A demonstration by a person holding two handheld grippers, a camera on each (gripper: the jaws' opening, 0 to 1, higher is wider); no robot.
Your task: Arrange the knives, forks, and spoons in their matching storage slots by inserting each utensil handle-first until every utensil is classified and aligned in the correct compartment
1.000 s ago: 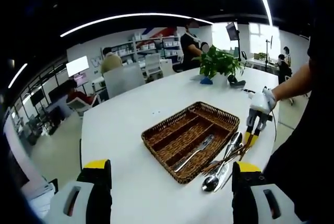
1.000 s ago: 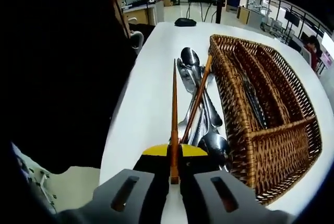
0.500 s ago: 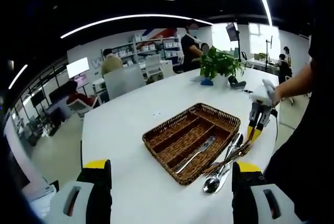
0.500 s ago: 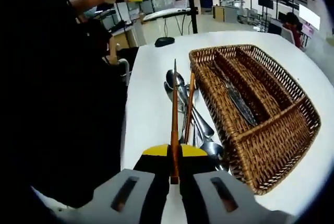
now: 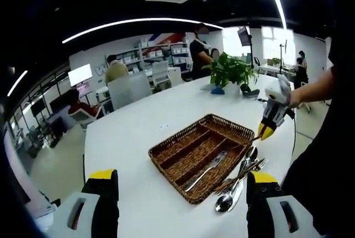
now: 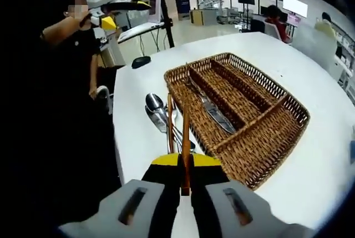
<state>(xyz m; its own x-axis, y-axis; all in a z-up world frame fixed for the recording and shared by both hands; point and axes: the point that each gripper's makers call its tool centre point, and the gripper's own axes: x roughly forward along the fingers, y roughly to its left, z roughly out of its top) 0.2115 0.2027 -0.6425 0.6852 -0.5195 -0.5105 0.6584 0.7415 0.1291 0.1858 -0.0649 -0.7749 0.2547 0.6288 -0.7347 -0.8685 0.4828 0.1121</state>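
Utensils (image 5: pixel 236 180) are piled on the white surface (image 5: pixel 138 132) just beside the wicker tray (image 5: pixel 202 146), and one knife (image 6: pixel 213 110) is laid in a tray slot. A brown chopstick (image 6: pixel 186 138) is pinched tight in the right tool (image 6: pixel 186 180). The left tool (image 5: pixel 180 193) is held wide open with nothing in it.

left gripper (image 5: pixel 183 204): grey jaws, yellow-and-black tips | right gripper (image 6: pixel 186 180): same build | clothing: dark, possibly black

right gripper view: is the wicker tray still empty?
No, a metal utensil already lies in one long compartment of the wicker tray, while the spoons lie on the table beside it.
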